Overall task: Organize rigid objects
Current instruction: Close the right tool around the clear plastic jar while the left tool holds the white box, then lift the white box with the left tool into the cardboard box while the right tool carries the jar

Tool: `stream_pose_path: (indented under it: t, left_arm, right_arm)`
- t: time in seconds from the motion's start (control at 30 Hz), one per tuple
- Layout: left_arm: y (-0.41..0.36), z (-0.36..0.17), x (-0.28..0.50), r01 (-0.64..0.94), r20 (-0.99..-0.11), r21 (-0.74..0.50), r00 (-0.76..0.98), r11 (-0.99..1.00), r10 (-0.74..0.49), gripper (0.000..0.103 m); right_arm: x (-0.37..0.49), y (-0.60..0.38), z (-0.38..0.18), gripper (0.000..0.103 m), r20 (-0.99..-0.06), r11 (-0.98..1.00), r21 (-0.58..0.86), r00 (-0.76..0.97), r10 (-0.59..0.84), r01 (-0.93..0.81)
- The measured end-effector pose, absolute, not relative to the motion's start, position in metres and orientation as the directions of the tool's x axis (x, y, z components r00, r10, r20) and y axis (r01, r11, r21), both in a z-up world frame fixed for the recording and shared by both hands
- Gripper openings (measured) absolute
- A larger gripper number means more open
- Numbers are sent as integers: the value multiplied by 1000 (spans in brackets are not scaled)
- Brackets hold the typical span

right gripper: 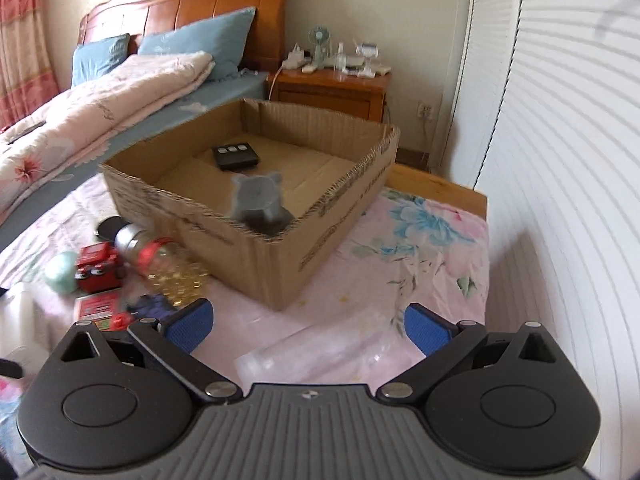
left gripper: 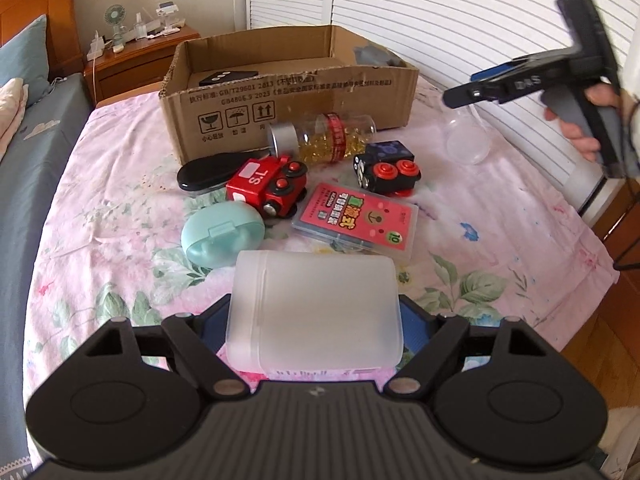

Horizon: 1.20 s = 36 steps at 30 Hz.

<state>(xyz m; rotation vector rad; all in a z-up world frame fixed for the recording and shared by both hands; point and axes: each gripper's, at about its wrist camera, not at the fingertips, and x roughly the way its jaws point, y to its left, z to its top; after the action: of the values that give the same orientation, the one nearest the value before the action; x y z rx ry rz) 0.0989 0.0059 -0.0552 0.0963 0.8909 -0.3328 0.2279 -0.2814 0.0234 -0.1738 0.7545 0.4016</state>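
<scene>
The left gripper (left gripper: 314, 308) is clamping a frosted plastic box (left gripper: 314, 312) between its blue pads, holding it just over the flowered sheet (left gripper: 100, 216). Only the left wrist view is showing the spread of toys clearly: a red train car (left gripper: 266, 186) lettered "S.L", a black train car (left gripper: 386, 170), a mint case (left gripper: 222, 234) and a pink card pack (left gripper: 356, 220) marked "10".

The right gripper (right gripper: 306, 322) is hovering with its jaws wide apart and nothing between them; a clear tube (right gripper: 320, 354) is lying on the sheet beneath it. Only the right wrist view is looking down into the cardboard box (right gripper: 280, 264), where a black remote (right gripper: 236, 156) and a grey cat-eared figure (right gripper: 258, 196) are sitting. From the left, that figure is mostly hidden behind the box wall.

The capsule bottle (left gripper: 324, 136) is lying against the box, its red label too blurred to read. The box print is reading "GB4806.9 2023".
</scene>
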Motion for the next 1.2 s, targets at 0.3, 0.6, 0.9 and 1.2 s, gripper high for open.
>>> stream_pose_path:
  t: [0.3,0.6,0.9,1.2]
  left_arm:
    - [9,-55,99,320,-773,-72,581,945,-255,82]
    - [13,-55,97,338,-766,-84,580,938,-277,82]
    - [14,-54,98,346,-762,-89,580,934,-288,82]
    - [15,-58,98,353,-764,-108,569,929,-305,82]
  right_arm:
    - [243,-285,1,103,-781,907,106,531,329,-407]
    - [201,-256,-1,103,-839,914,112,455,297,-390]
    - [197,-233,-23,103,-880,941,-18,452,145,-337]
    - [193,-231,-20,103,-872,958,-21,473,122,-286]
